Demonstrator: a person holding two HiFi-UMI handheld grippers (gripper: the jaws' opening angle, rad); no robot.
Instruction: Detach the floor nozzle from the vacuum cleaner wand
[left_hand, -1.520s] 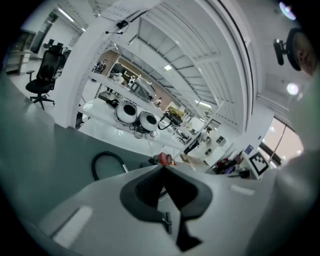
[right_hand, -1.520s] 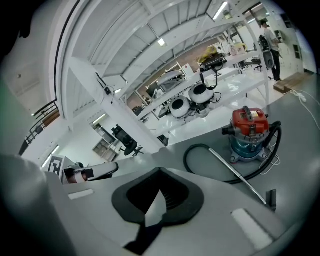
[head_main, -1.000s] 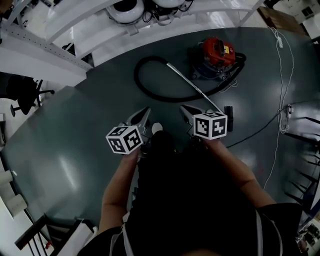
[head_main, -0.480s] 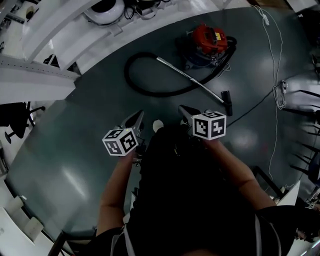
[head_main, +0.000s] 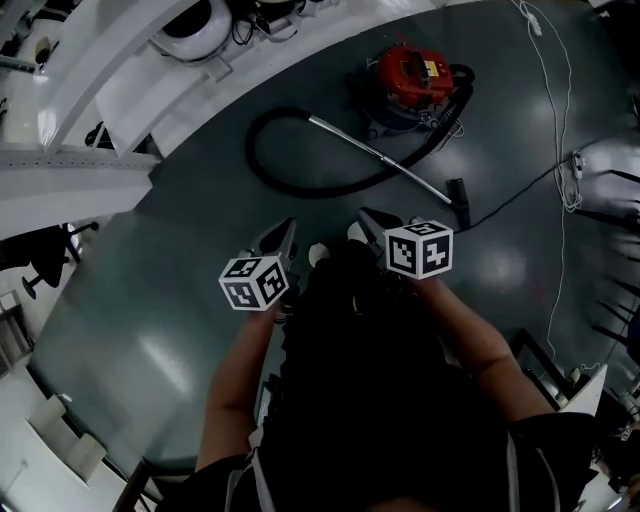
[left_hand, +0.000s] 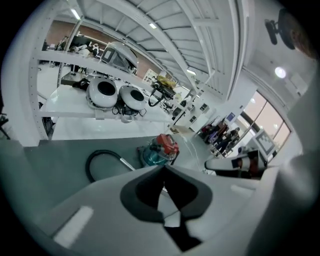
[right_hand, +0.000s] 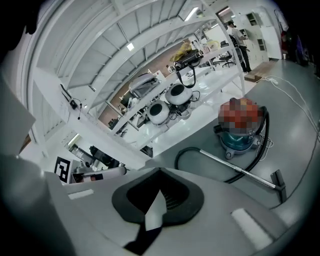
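Note:
The red canister vacuum (head_main: 418, 80) stands on the dark floor at the far side. Its black hose (head_main: 290, 165) loops to the left. A silver wand (head_main: 380, 160) runs from the hose down to the small black floor nozzle (head_main: 459, 192), which is fitted on the wand's end. My left gripper (head_main: 283, 232) and right gripper (head_main: 368, 218) are both shut and empty, held side by side in front of the body and well short of the wand. In the right gripper view, the wand (right_hand: 235, 167) and nozzle (right_hand: 277, 181) lie beyond the shut jaws. The left gripper view shows the vacuum (left_hand: 162, 149) straight ahead.
A thin white cable (head_main: 555, 120) trails over the floor at the right, and a black cord (head_main: 520, 195) runs off from near the nozzle. White shelving (head_main: 120, 60) carrying round white devices (left_hand: 107, 92) borders the floor behind the vacuum.
Both grippers stay shut and have dipped a little. The head view has shifted, so the vacuum and hose sit higher in the picture than a second ago.

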